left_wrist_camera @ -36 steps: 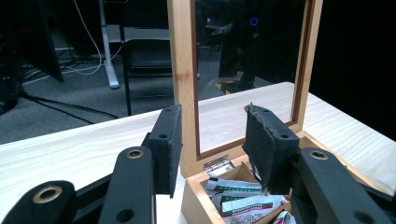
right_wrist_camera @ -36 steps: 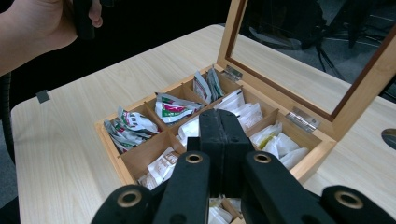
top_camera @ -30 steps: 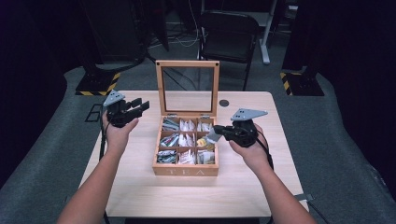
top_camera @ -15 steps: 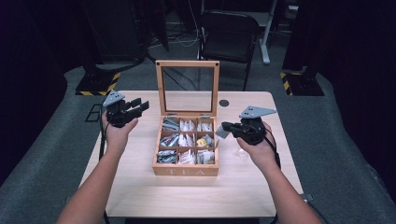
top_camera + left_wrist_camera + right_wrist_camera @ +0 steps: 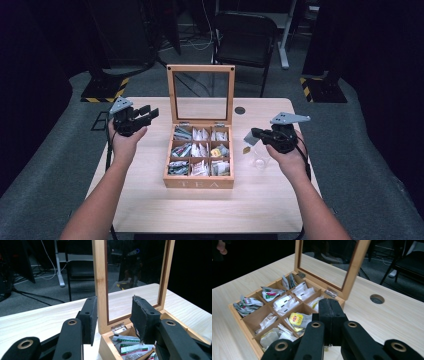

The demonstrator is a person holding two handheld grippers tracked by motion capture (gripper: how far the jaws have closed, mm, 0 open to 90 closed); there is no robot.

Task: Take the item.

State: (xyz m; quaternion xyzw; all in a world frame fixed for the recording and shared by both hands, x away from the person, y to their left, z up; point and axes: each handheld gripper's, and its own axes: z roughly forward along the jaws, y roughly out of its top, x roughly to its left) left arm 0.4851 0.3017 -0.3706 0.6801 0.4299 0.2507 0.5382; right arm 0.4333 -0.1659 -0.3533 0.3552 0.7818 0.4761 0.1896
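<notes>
R gripper (image 5: 253, 134) was held clamped on a tea bag (image 5: 248, 138) w/ tag dangling, just right of the wooden tea box (image 5: 199, 183), above a clear cup (image 5: 260, 161). L gripper (image 5: 150, 113) was kept open & empty, left of the box lid.

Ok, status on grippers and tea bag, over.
Left gripper open, empty, left of tea box. Right gripper shut on tea bag, right of box. Nothing in the way.

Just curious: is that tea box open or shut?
Open: the tea box's glass lid stands upright on its hinges, and tea bags show inside.
</notes>
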